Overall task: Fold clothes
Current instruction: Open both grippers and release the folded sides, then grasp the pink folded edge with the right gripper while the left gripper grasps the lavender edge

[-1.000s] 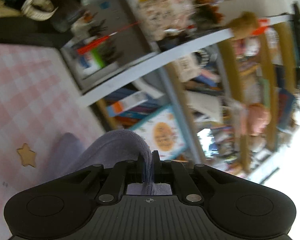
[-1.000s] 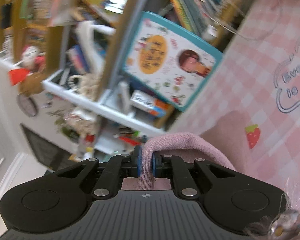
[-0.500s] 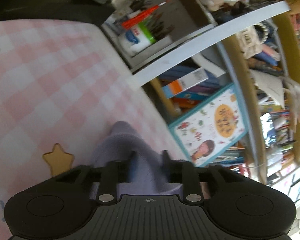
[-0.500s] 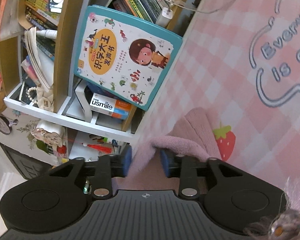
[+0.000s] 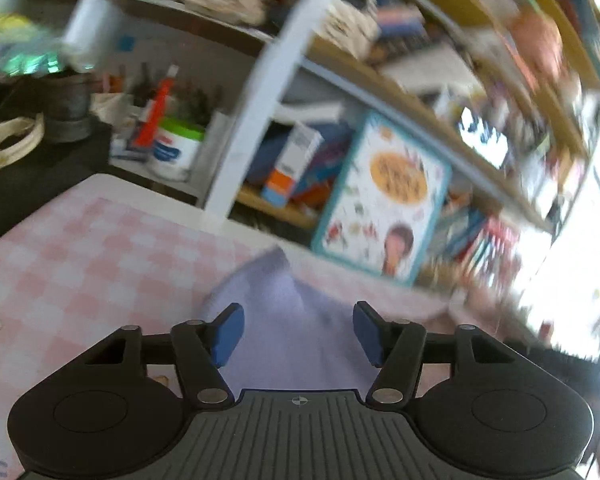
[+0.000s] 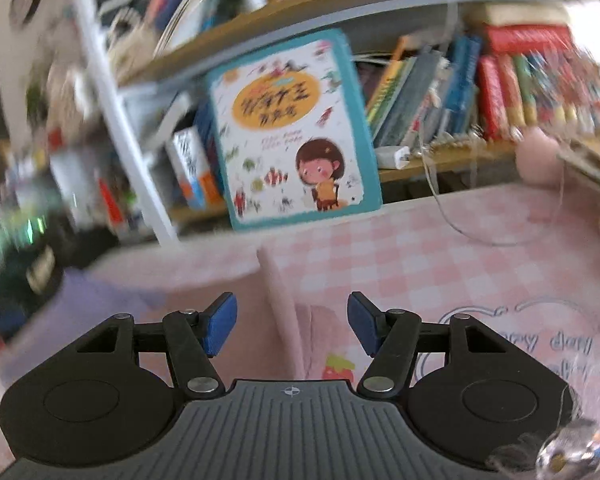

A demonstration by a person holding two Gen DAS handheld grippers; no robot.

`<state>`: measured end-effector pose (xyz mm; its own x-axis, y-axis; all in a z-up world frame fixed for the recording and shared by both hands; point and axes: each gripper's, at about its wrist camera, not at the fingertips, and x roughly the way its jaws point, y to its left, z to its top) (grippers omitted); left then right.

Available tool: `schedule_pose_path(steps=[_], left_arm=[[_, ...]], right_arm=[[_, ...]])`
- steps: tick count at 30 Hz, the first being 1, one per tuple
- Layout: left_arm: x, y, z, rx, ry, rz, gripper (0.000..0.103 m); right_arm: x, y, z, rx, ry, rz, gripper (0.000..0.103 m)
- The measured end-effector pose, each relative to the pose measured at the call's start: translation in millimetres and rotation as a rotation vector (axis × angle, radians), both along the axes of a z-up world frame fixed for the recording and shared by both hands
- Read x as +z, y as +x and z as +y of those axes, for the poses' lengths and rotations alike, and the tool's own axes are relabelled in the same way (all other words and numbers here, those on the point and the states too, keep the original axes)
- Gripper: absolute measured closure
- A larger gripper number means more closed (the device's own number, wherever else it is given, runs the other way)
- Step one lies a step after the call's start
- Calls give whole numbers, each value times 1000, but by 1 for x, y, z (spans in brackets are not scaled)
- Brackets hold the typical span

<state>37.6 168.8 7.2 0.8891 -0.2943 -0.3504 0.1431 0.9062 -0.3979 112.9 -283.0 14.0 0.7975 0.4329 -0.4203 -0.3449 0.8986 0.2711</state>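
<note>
Both claws are letting go: the left claw (image 5: 296, 330) is opening over the soft lilac knitted garment (image 5: 292, 320), no longer pinching it, the right claw (image 6: 290, 324) likewise over its pink part (image 6: 284, 304) (now lying on the pink checked counter (image 6: 440, 256)), so this fold looks placed

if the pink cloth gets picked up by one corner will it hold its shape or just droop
Probably droop: the pink cloth lies in soft ridges and folds on the checked mat, so it looks limp. Its fuzzy, towel-like surface suggests it is light and unlikely to slip from the pads.
</note>
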Motion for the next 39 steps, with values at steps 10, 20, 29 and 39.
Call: schedule_pose_path(steps=[10,20,29,39], left_arm=[[-17,18,6,136,44,129,46],[-17,12,7,92,149,115,44],[-21,11,30,52,-106,114,96],[-25,20,27,79,-25,129,71]], right_arm=[[-29,19,-13,-97,-26,140,50],[-18,15,-11,-42,37,125,63],[-10,1,-28,0,257,124,98],[-29,9,-19,-49,137,209,90]])
